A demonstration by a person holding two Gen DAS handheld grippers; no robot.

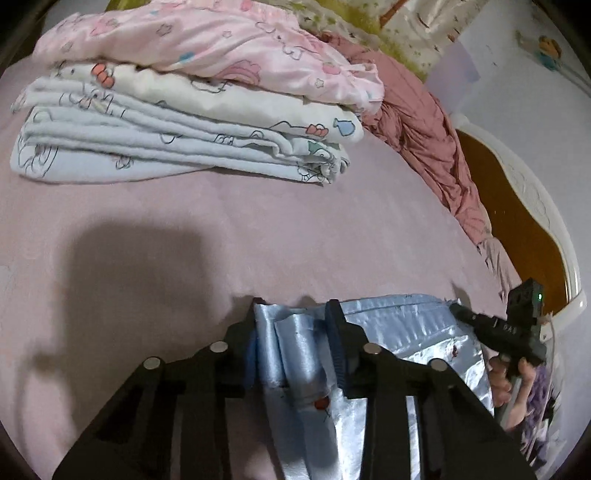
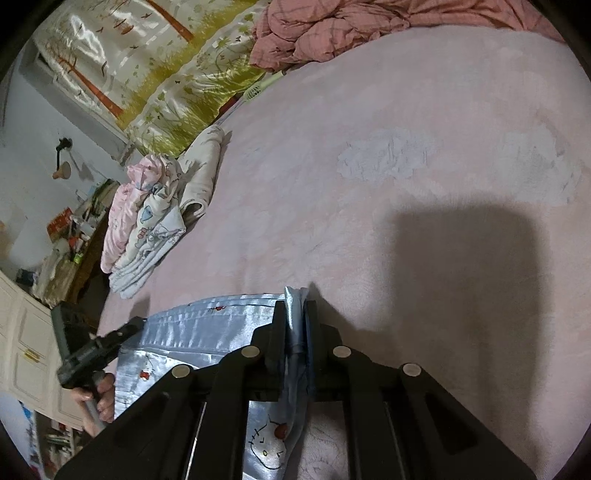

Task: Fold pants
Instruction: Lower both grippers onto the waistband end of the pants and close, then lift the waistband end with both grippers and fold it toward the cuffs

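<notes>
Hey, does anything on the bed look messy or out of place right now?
Mostly the pink quilt, crumpled in a heap at the bed's far edge. The folded stack looks tidy. The blue satin pants are bunched where each hand-held gripper pinches them, as expected mid-fold.

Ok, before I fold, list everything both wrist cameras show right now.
blue satin pants: one, light blue with small red prints, near edge of the bed, held at both ends.
folded clothes stack: one pile, pink on top, white and pale blue below, far side.
bed cover: one, pink, under everything.
crumpled quilt: one, dusty pink, at the bed's far end.
floral pillow: one, yellow-green and white.
left gripper: shut on the pants.
right gripper: shut on the pants.
</notes>
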